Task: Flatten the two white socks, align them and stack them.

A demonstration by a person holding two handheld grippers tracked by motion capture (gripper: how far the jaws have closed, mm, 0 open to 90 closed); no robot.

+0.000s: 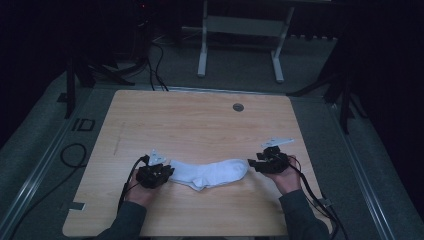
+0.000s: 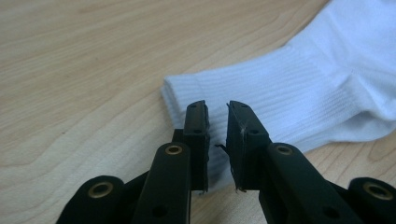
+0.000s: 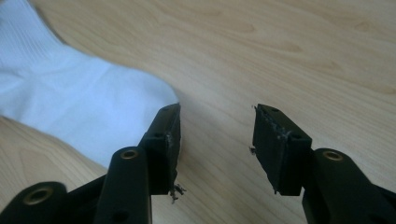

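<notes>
The sock (image 1: 210, 172) is plain white, with fine ribbing running across its cuff end and a smoother knit toward the toe. It lies on a table (image 1: 200, 125) of pale wood with a light brown grain, and far behind the sock a small round grey disc (image 1: 238, 107) is set into that wood. Both the left gripper (image 2: 217, 112) and the right gripper (image 3: 217, 116) are matt black with small brass-coloured rivets.

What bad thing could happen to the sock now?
The white ribbed sock lies flat on the wooden table, but its cuff sits in the narrow gap of the left gripper, so pulling that hand away might snag and drag it. The right gripper is open just past the toe; a careless sweep there could crumple the toe or nudge the sock towards the near edge.
</notes>
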